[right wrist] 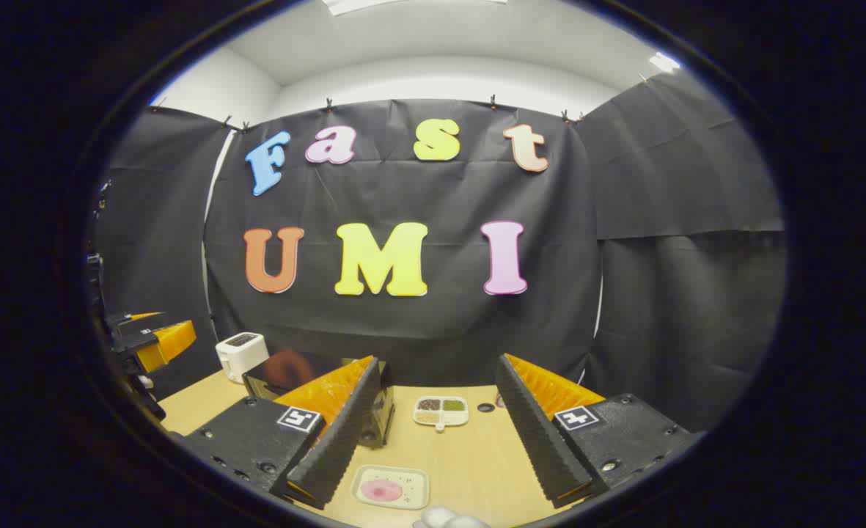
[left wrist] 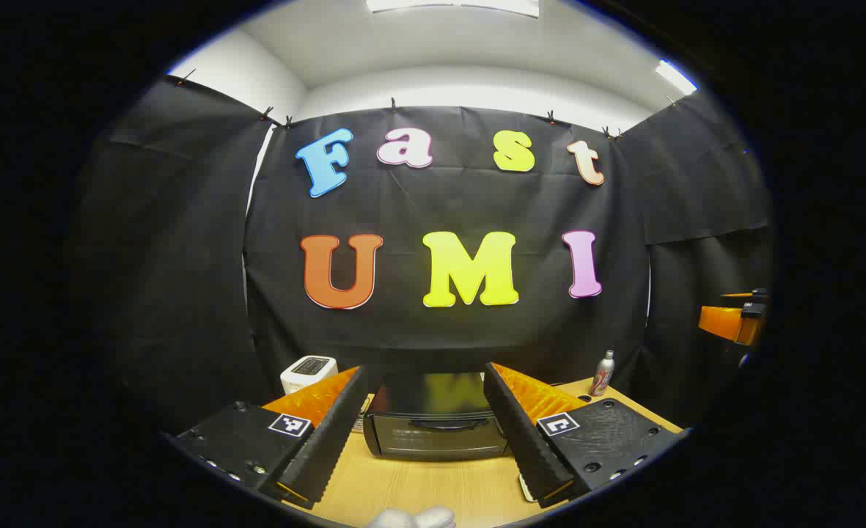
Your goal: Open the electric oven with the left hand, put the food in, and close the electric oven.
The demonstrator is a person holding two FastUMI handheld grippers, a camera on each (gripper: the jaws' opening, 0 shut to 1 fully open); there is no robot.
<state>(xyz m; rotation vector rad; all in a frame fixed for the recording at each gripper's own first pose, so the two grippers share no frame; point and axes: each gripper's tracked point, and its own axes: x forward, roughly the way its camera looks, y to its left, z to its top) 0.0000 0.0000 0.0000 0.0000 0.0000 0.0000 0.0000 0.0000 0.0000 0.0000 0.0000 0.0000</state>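
A black electric oven (left wrist: 436,414) stands on the wooden table, its door shut, straight ahead between the fingers of my left gripper (left wrist: 429,433), which is open and holds nothing. In the right gripper view the oven (right wrist: 293,381) sits at the left, partly hidden behind the left finger. My right gripper (right wrist: 433,433) is open and empty above the table. Below it lies a small pale tray with a pink piece of food (right wrist: 390,488). The other gripper (right wrist: 158,341) shows at the far left edge.
A white toaster (left wrist: 308,372) stands left of the oven at the back. A slim can (left wrist: 603,374) is at the back right. A white divided dish with grains (right wrist: 441,411) lies mid-table. Something white (left wrist: 412,518) sits at the table's near edge.
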